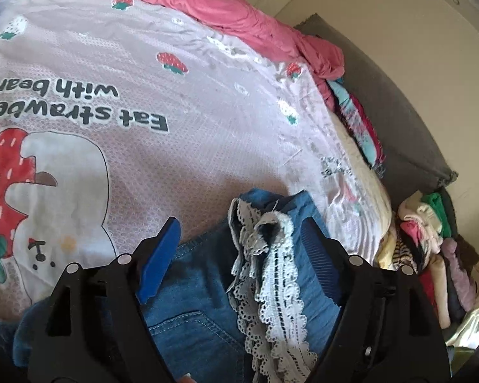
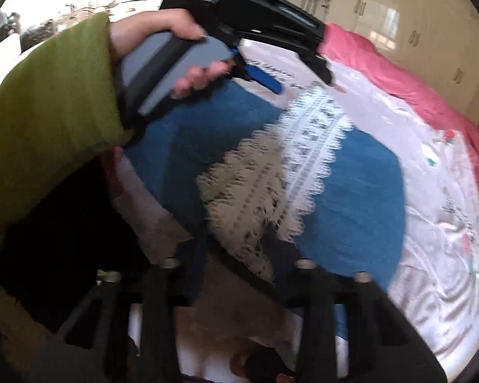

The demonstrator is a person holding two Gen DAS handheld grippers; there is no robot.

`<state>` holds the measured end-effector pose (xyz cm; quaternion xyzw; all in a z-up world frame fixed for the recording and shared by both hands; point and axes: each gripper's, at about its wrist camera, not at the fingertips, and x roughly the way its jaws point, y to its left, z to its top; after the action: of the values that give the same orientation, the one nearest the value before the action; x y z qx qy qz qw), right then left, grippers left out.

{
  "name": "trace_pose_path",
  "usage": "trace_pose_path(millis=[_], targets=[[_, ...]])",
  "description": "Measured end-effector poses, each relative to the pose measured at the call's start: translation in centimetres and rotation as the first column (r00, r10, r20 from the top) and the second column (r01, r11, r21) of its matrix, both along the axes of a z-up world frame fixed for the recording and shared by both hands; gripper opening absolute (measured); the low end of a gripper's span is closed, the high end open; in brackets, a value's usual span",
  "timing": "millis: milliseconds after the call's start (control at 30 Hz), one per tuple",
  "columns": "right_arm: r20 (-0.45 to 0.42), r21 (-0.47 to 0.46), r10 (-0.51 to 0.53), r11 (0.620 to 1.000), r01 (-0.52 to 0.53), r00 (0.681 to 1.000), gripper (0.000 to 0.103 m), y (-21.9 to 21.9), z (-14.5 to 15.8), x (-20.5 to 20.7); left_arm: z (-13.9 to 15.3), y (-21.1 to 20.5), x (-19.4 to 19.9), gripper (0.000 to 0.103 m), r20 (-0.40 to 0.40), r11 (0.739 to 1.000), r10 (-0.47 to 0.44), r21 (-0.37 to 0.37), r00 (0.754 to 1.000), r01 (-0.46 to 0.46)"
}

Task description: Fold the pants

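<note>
Apparently mid-fold: the jeans (image 1: 201, 290) lie bunched on the bed (image 1: 175, 159), lace hem doubled over; left gripper (image 1: 239, 249) fingers spread apart, right gripper (image 2: 239, 255) too blurred to tell.

Green fleece sleeve (image 2: 44, 102), bare hand (image 2: 163, 38), black jaws with blue pads (image 1: 158, 265).

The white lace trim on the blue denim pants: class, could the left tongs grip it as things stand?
Probably yes. The white lace trim lies between the open left tongs on the blue denim pants, nothing covering it.
</note>
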<state>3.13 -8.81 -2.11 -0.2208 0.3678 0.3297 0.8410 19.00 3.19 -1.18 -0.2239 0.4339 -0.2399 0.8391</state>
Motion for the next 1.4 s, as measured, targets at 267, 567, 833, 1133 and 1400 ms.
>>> trace_pose_path(millis=[267,567,833,1133,1400], targets=[[-0.13,0.196,-0.058,0.977,0.083,0.99,0.013,-1.7,1.3,2.1,0.2,0.5,0.5,0.058,0.001,1.0,-0.005,-0.014,1.0,0.005],[-0.135,0.229,-0.095,0.966,0.124,0.986,0.013,-1.5,0.7,2.9,-1.3,-2.2,1.8,0.028,-0.054,0.995,-0.098,-0.005,0.994,0.098],[-0.065,0.201,-0.023,0.979,0.036,0.998,0.042,-0.9,0.6,1.3,-2.0,-2.4,2.3,0.018,-0.062,0.996,-0.087,0.027,0.994,0.089],[0.0,0.072,-0.067,0.995,0.067,0.998,0.046,1.4,-0.4,1.4,-2.0,-2.5,2.2,0.019,-0.059,0.996,-0.079,0.027,0.995,0.081],[-0.074,0.12,-0.03,0.992,0.039,0.997,0.016,-1.0,1.1,2.8,-1.6,-2.5,1.8,0.017,-0.051,0.997,-0.073,-0.008,0.996,0.072]])
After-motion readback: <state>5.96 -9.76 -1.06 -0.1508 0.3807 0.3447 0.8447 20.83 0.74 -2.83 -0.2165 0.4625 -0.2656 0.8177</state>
